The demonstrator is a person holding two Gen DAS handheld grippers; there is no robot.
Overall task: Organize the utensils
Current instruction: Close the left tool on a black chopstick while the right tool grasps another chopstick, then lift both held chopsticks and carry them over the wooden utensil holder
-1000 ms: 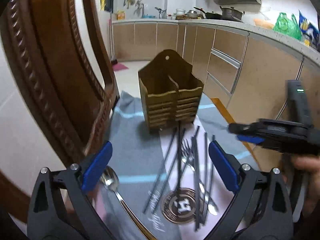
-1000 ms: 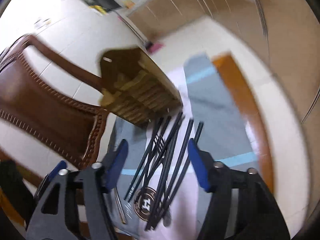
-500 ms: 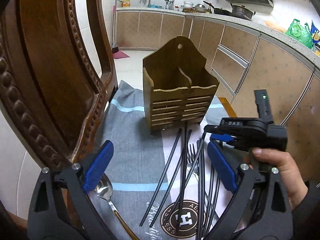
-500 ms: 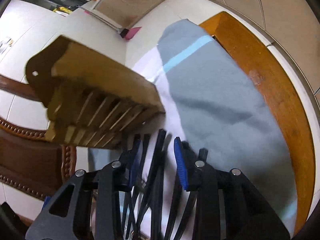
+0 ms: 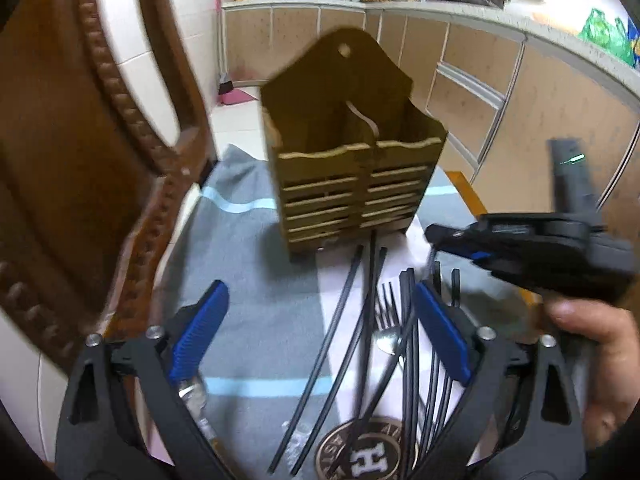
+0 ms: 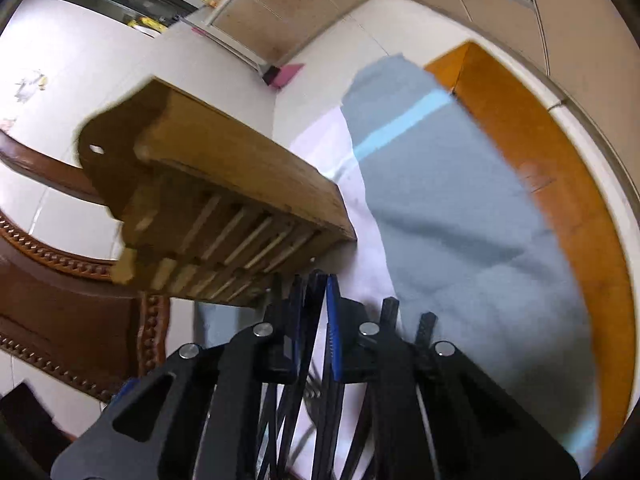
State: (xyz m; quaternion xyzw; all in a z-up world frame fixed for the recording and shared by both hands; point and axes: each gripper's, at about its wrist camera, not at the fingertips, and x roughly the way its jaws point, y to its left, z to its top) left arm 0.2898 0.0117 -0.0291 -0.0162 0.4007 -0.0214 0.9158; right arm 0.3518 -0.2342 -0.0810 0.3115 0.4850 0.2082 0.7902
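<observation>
Lying fanned before slatted wooden caddy [image 5: 352,168]: slim black chopsticks [image 5: 340,332].

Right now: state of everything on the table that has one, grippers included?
Wooden caddy: upright, both compartments empty.
Black chopsticks: loose, scattered flat.
Fork: lying flat.
Left gripper: wide, closing, nothing gripped.
Right gripper: closing around black chopsticks, nearly shut.

Tan kitchen cabinets [image 5: 460,92] under a pale counter [image 5: 500,20], white floor tiles [image 5: 236,120], carved wooden chair [image 5: 60,140].
</observation>
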